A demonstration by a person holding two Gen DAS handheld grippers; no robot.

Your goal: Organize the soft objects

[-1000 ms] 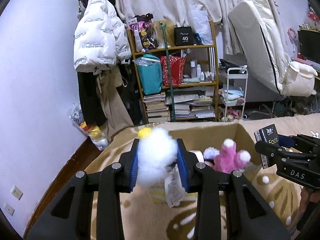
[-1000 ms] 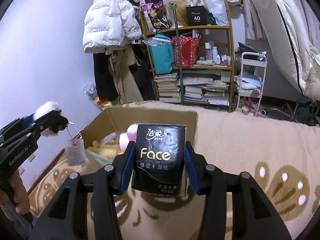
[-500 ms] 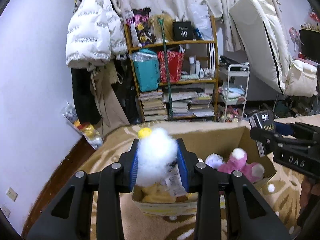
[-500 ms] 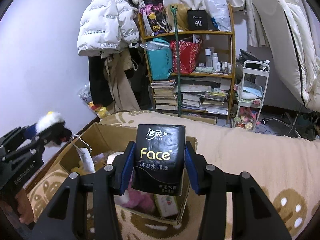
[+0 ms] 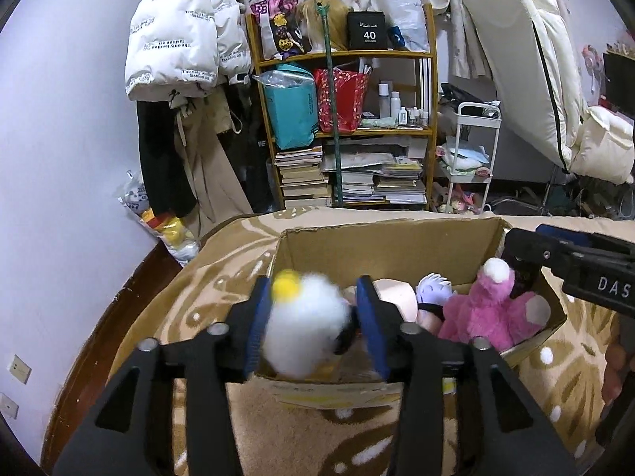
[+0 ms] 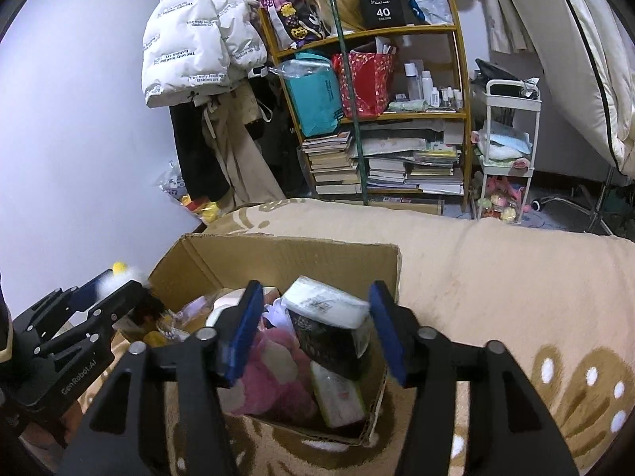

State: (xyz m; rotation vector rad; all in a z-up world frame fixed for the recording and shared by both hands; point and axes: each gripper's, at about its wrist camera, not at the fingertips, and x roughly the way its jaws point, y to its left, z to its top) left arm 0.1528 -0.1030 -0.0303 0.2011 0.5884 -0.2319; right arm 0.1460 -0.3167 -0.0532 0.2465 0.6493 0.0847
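White fluffy plush toy with yellow pompom (image 5: 303, 323): clenched in left tool (image 5: 313, 327), lower centre of frame, directly above the near-left corner of the brown cardboard box (image 5: 381, 234). Black tissue pack (image 6: 331, 335): lying tilted inside box beneath right tool (image 6: 315, 333), which stands released.

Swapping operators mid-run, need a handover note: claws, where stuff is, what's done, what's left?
Left claw: over the near edge of the cardboard box, white fluffy toy between its pads. The toy is blurred, so I cannot tell if the grip is firm.
Right claw: open and empty above the box.
Done: black tissue pack lies tilted in the box, on the pink plush.
Left: get the white toy into the box.
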